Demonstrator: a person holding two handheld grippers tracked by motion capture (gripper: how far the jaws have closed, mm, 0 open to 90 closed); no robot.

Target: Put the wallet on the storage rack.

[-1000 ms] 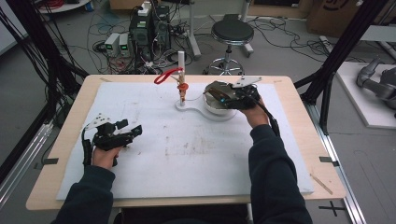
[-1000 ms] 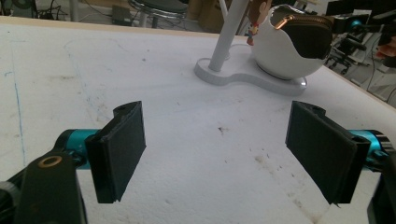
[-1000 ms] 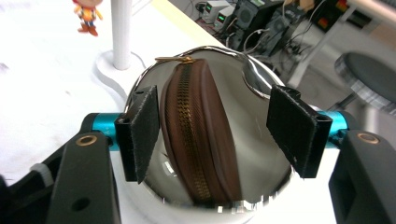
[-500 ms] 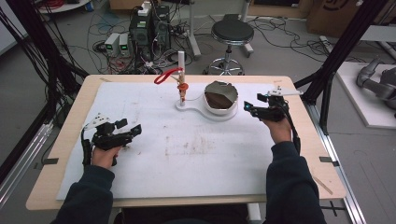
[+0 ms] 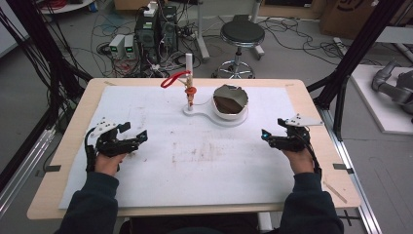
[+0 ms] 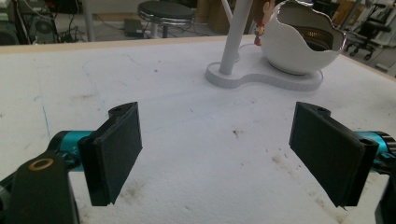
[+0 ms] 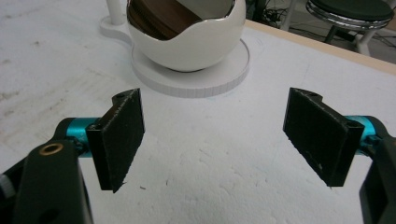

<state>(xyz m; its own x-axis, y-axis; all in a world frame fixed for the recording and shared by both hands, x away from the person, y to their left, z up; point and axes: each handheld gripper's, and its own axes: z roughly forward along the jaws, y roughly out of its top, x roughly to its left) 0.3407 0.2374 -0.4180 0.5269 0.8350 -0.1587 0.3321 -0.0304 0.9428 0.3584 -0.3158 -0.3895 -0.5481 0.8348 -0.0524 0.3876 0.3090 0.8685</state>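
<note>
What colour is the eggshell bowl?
White outside, brown inside; the bowl shows best in the right gripper view.

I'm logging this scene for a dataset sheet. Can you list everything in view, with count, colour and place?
Eggshell-shaped bowl: one, white with a dark brown inside, far middle of the table, on the round end of the stand base.
Stand base: one, white, flat, under the bowl and post.
Post: one, white, upright on the base's small end, left of the bowl.
Loop: one, red, hanging at the post.
Mat: one, white, stained, covering the table.
Table: one, pale wood.
Stool: one, black seat, on the floor beyond the table.
Left gripper: one, black, near left on the mat, jaws open and empty.
Right gripper: one, black, near right, its jaws have just been opening, nothing between them.
</note>
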